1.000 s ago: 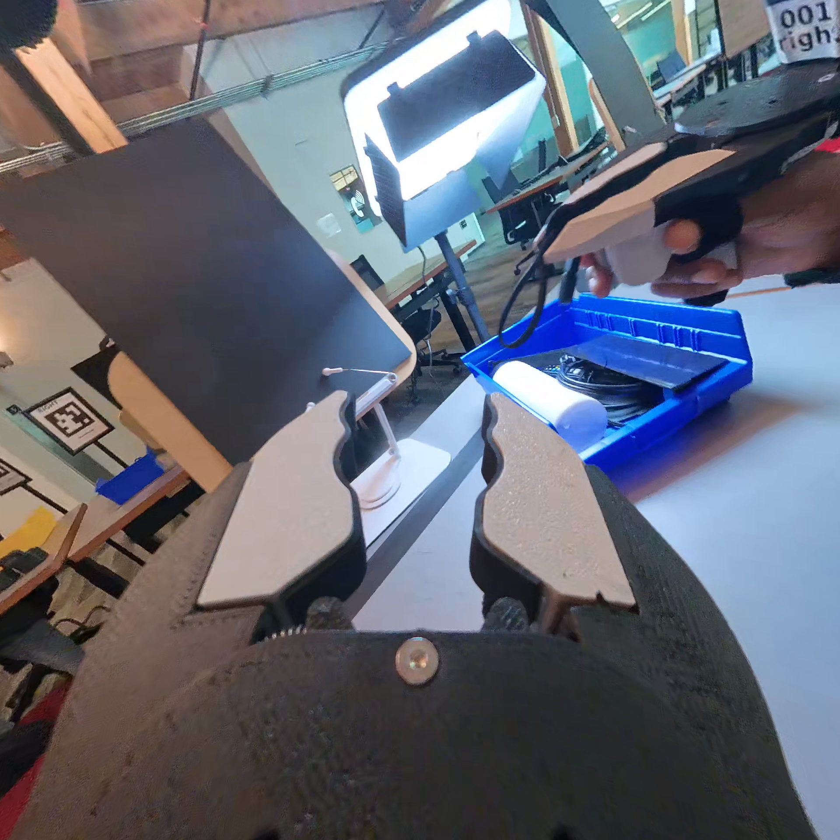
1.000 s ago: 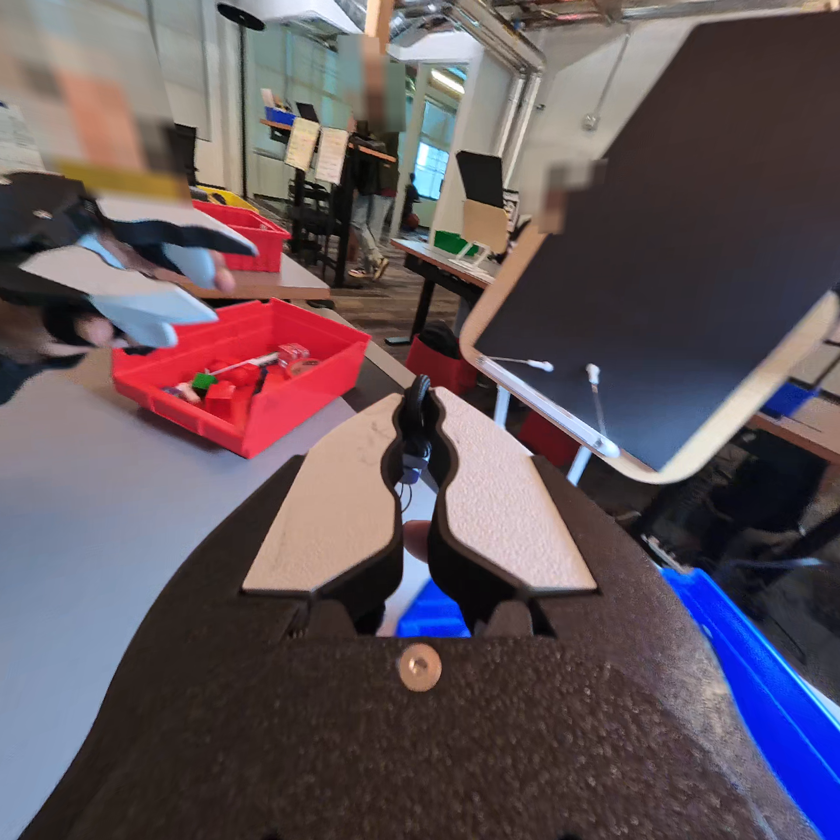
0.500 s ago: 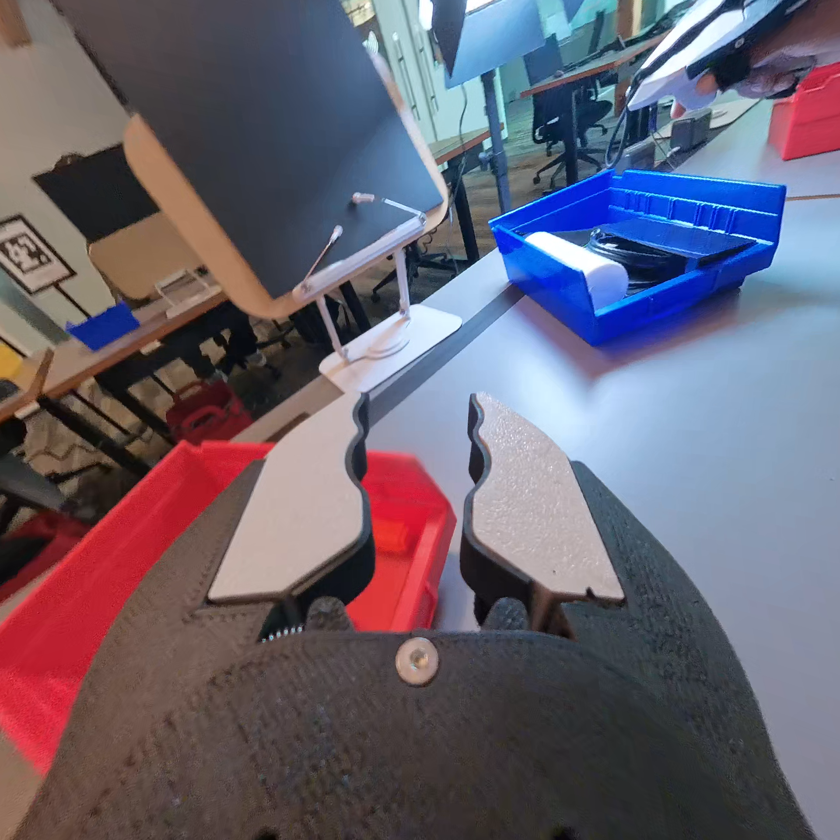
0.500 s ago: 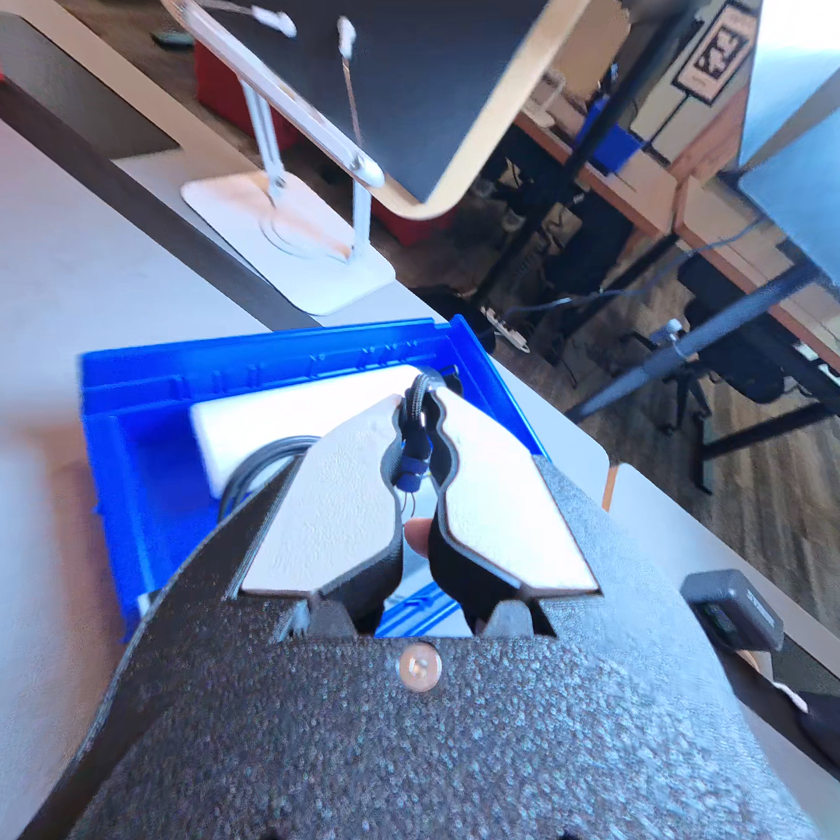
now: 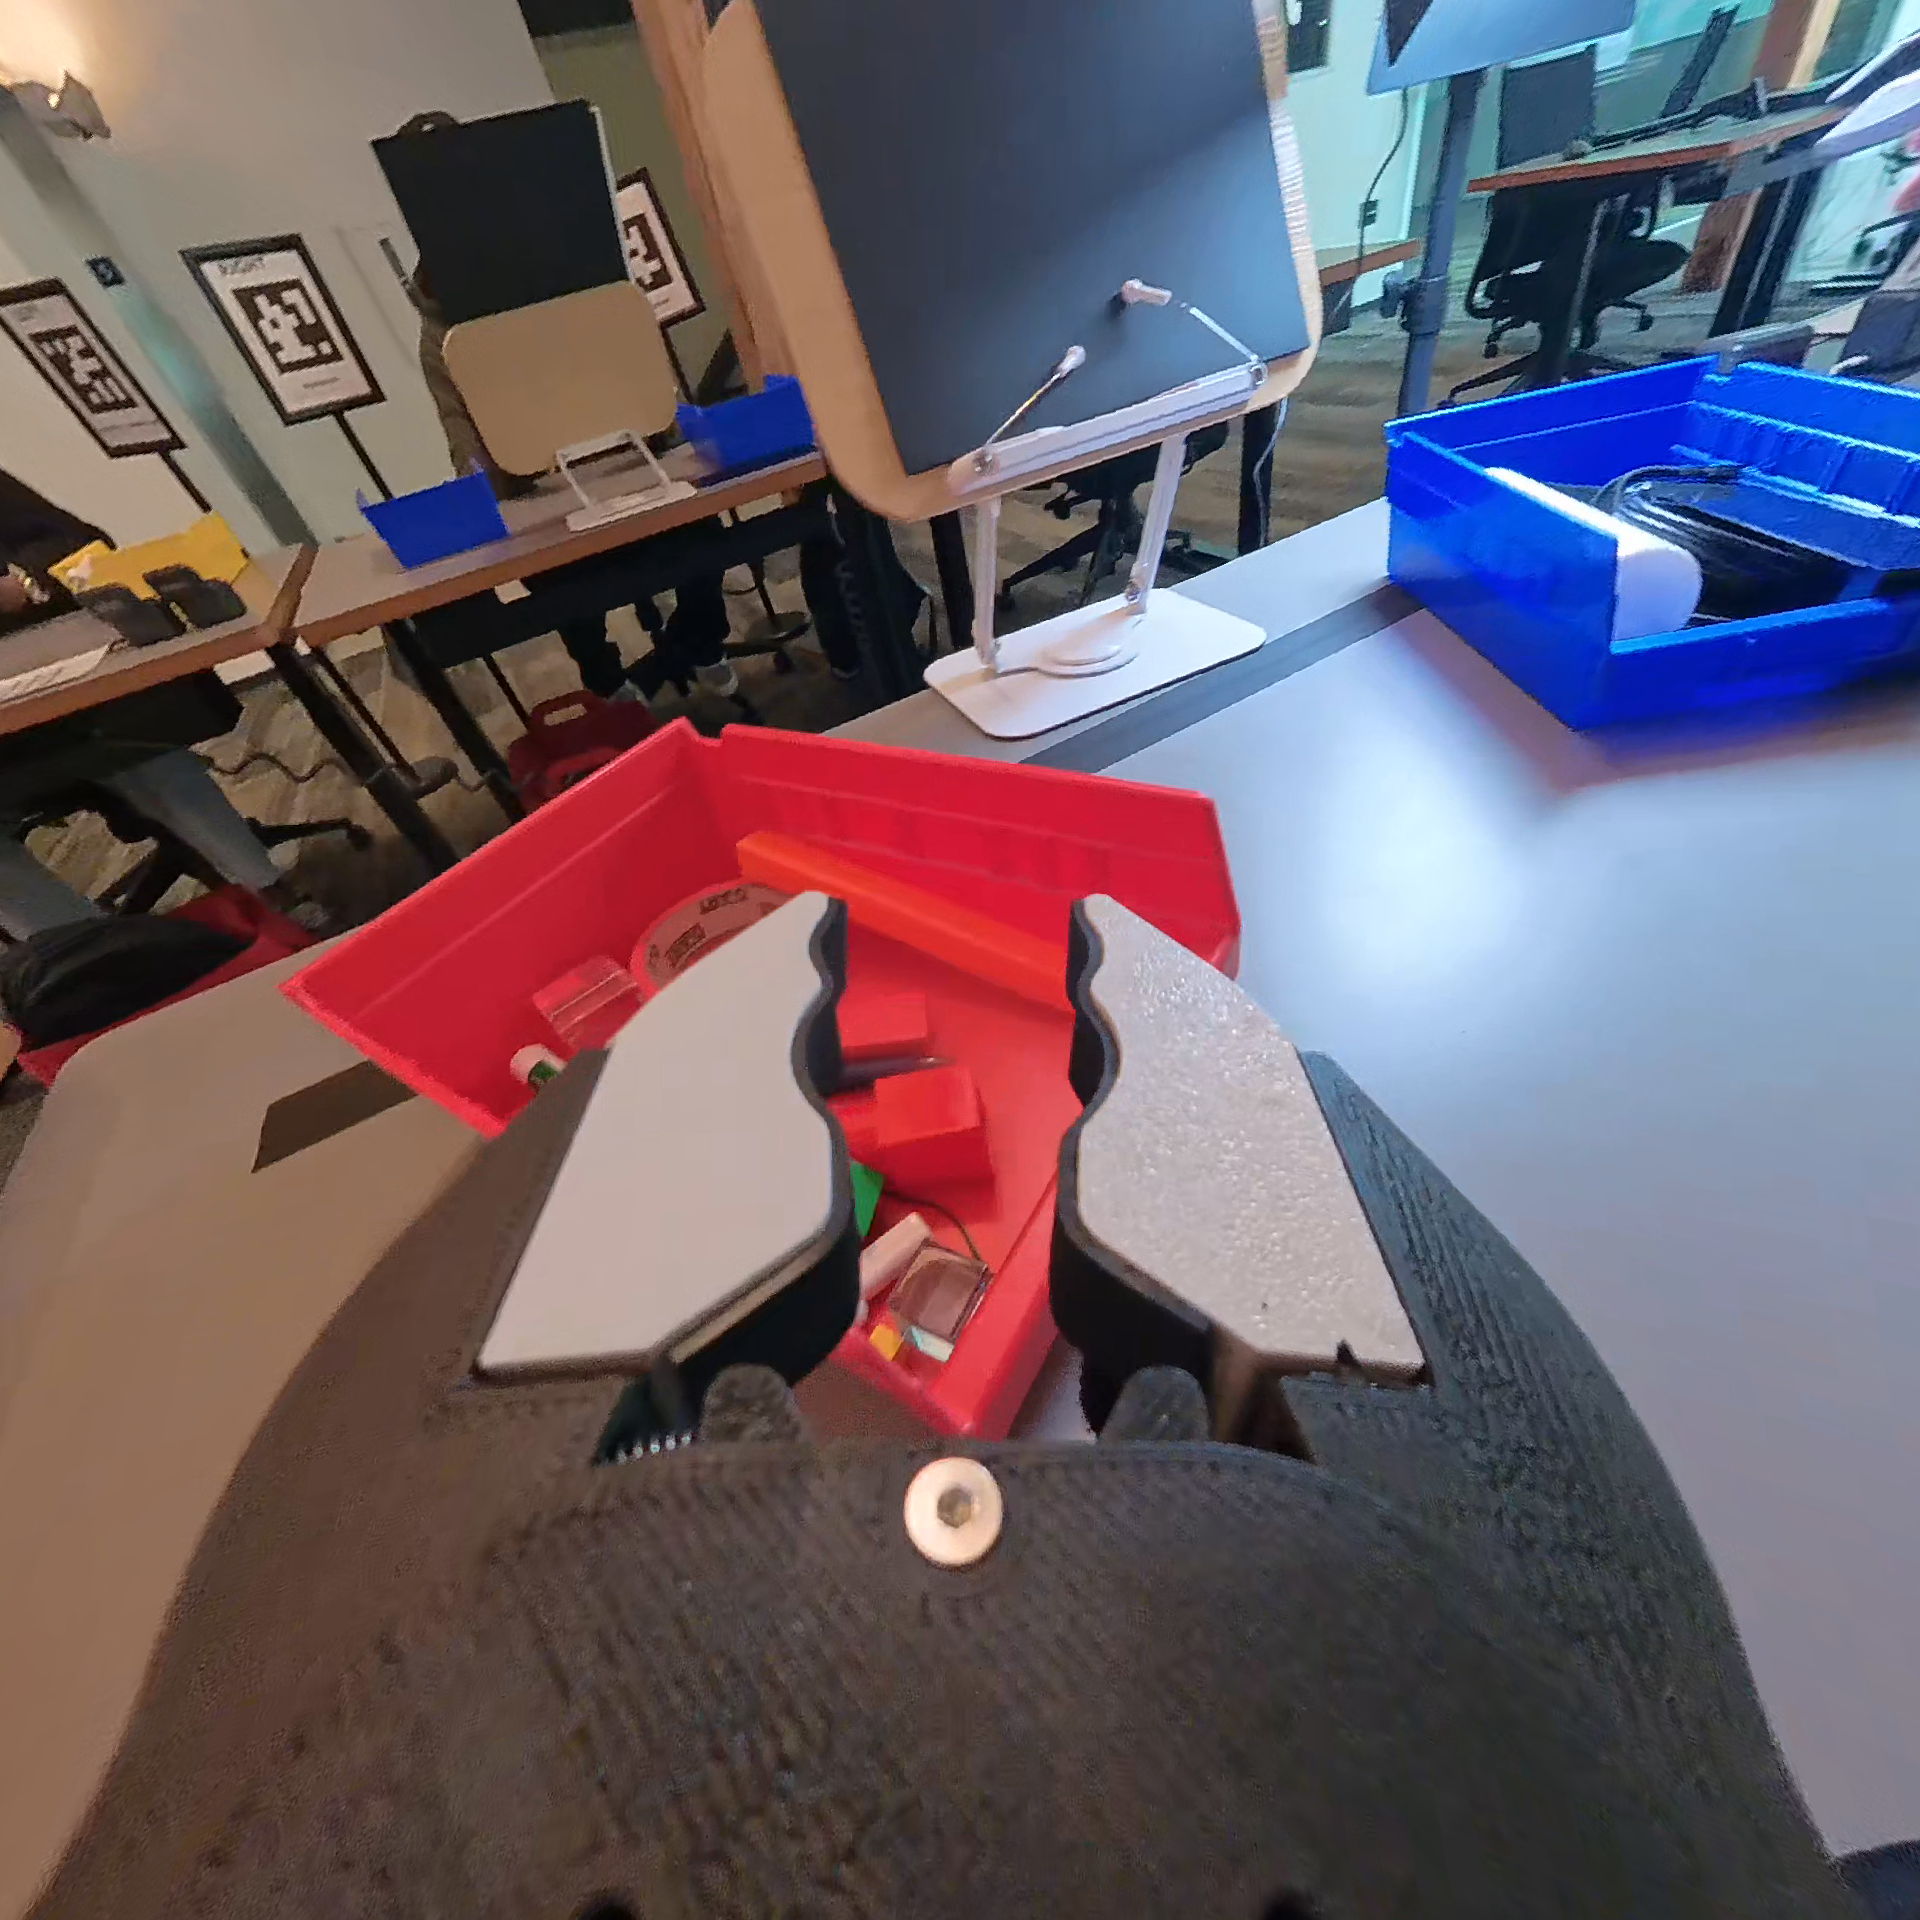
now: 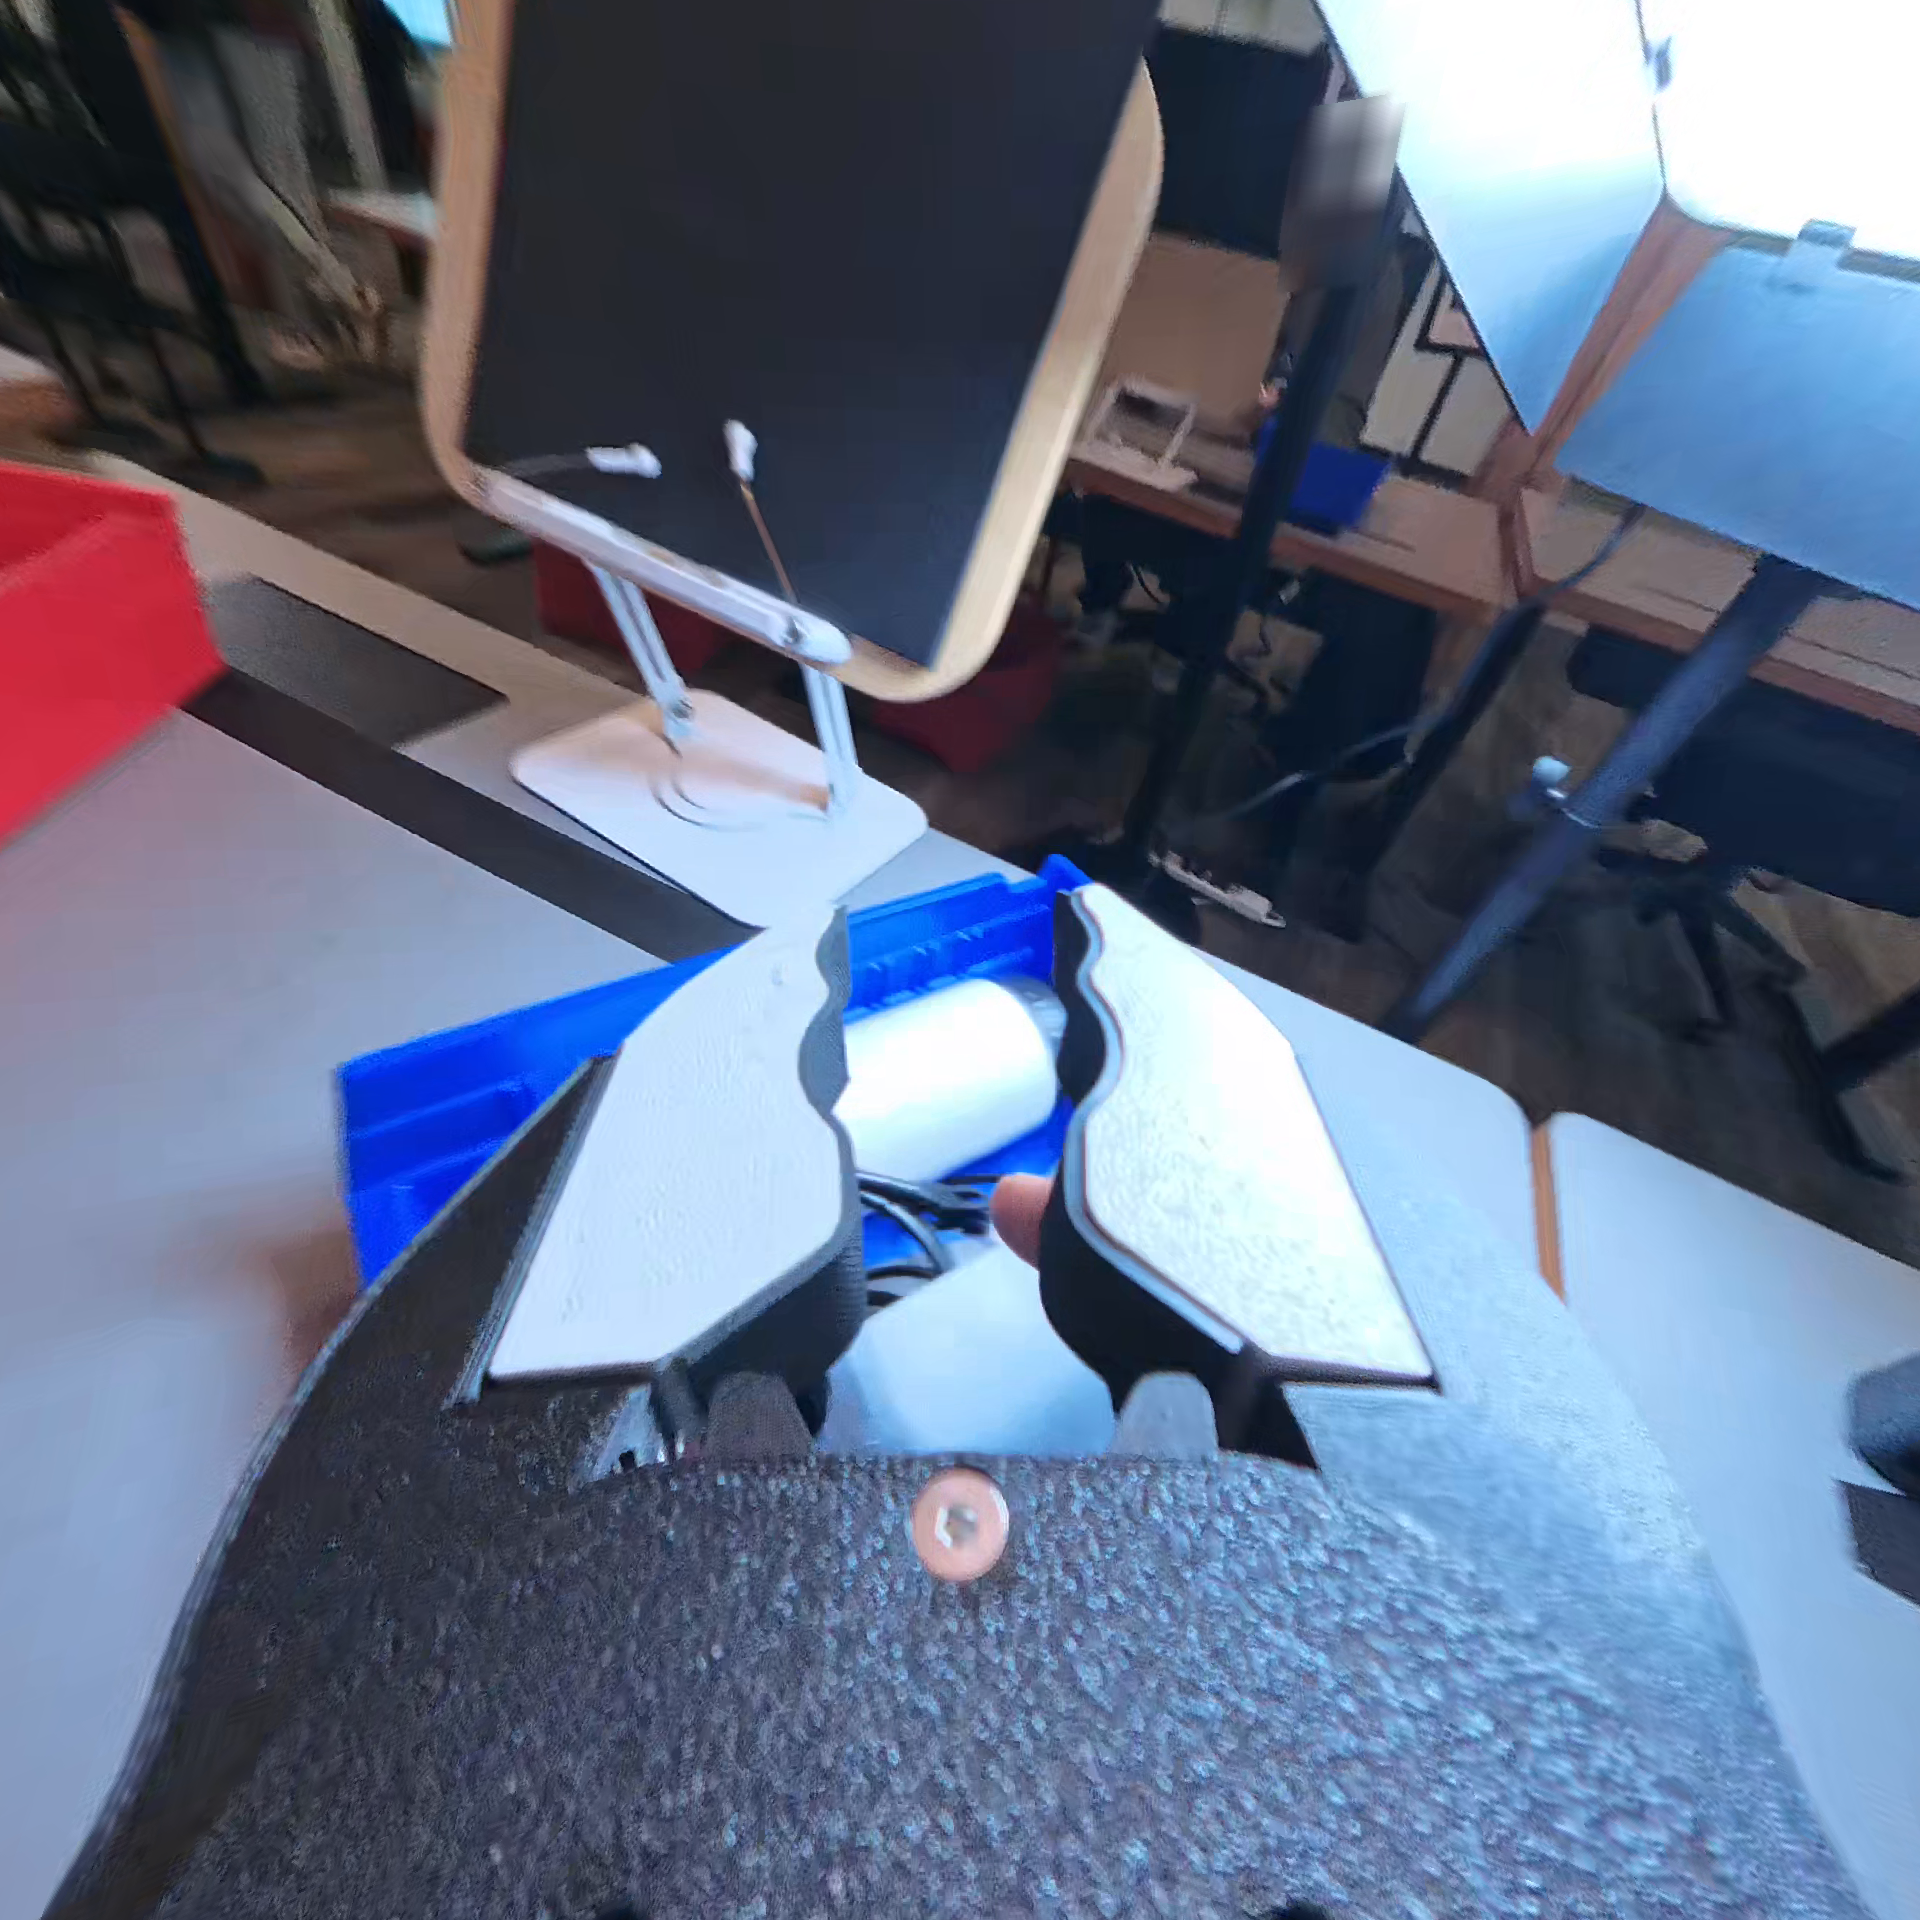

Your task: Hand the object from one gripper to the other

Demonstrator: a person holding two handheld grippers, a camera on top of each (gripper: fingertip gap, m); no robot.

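My right gripper (image 6: 948, 920) is open and empty, low over the blue bin (image 6: 447, 1122). Between its fingers I see a white roll (image 6: 945, 1060), a black cord (image 6: 914, 1205) lying in the bin, and a person's fingertip (image 6: 1023, 1216). My left gripper (image 5: 951, 925) is open and empty, hovering over the red bin (image 5: 935, 774). That bin holds red blocks (image 5: 925, 1117), an orange-red bar (image 5: 914, 914), a tape roll (image 5: 691, 925) and clear cubes (image 5: 940, 1304). The blue bin (image 5: 1662, 675) is far to its right.
A black board (image 5: 1039, 208) on a white stand (image 5: 1091, 665) sits at the table's far edge between the bins; it also shows in the right wrist view (image 6: 790, 312). The red bin's corner (image 6: 83, 623) is at the left. Grey tabletop (image 5: 1507, 987) lies between the bins.
The right gripper has opened, and the dark cord it pinched is no longer between its fingers. It dropped closer to the blue bin. The left gripper swung down over the red bin, still open.
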